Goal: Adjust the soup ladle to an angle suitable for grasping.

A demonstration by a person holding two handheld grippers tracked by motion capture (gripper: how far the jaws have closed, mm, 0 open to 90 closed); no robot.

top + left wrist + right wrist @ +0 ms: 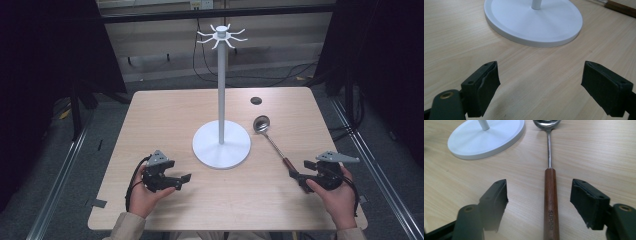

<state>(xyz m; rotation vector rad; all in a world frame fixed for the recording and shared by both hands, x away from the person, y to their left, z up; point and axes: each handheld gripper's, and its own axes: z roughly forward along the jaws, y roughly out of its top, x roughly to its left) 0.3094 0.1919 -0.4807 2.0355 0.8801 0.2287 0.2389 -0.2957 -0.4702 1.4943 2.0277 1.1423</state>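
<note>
The ladle [551, 202] lies flat on the bench [165, 115], lower right of the high view, its wooden handle between the right tool's [539, 202] spread jaws. Best to close squarely on the handle before lifting toward the stand [221, 142]. The left tool [540, 85] waits spread, holding nothing.

The high view is taken from above the near edge, facing forward and down on the whole surface [165, 107]. The left gripper view is set low and close, facing the white stand base [534, 23]. The right gripper view is set equally low along the ladle [551, 202]. Base and ladle are shared by all views.
</note>
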